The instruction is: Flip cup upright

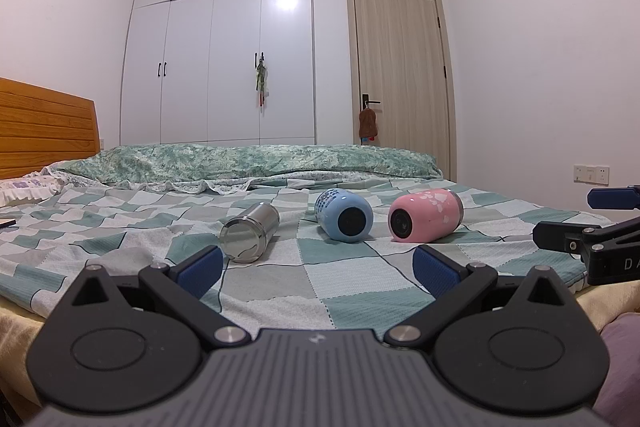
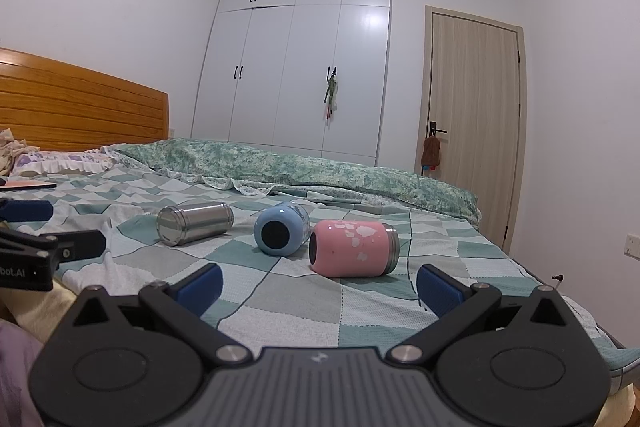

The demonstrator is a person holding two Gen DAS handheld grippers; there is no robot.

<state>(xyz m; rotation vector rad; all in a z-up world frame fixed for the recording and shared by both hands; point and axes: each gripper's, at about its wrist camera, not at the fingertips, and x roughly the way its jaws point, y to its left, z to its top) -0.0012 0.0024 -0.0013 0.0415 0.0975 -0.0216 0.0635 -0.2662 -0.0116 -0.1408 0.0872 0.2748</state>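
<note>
Three cups lie on their sides on a checked bedspread: a steel cup [image 1: 250, 233], a blue cup [image 1: 344, 215] and a pink cup [image 1: 425, 214]. The same steel cup [image 2: 194, 223], blue cup [image 2: 281, 233] and pink cup [image 2: 354, 248] show in the right wrist view. My left gripper [image 1: 318, 267] is open and empty, short of the cups. My right gripper [image 2: 320, 285] is open and empty, just short of the pink cup. The right gripper [image 1: 592, 223] shows at the right edge of the left wrist view, and the left gripper [image 2: 48, 227] at the left edge of the right wrist view.
A folded green quilt [image 1: 248, 163] lies across the bed behind the cups. A wooden headboard [image 1: 44, 131] stands at the left. A white wardrobe [image 1: 236, 67] and a closed door [image 1: 400, 75] are at the back. A flat dark object [image 2: 26, 185] lies at the far left.
</note>
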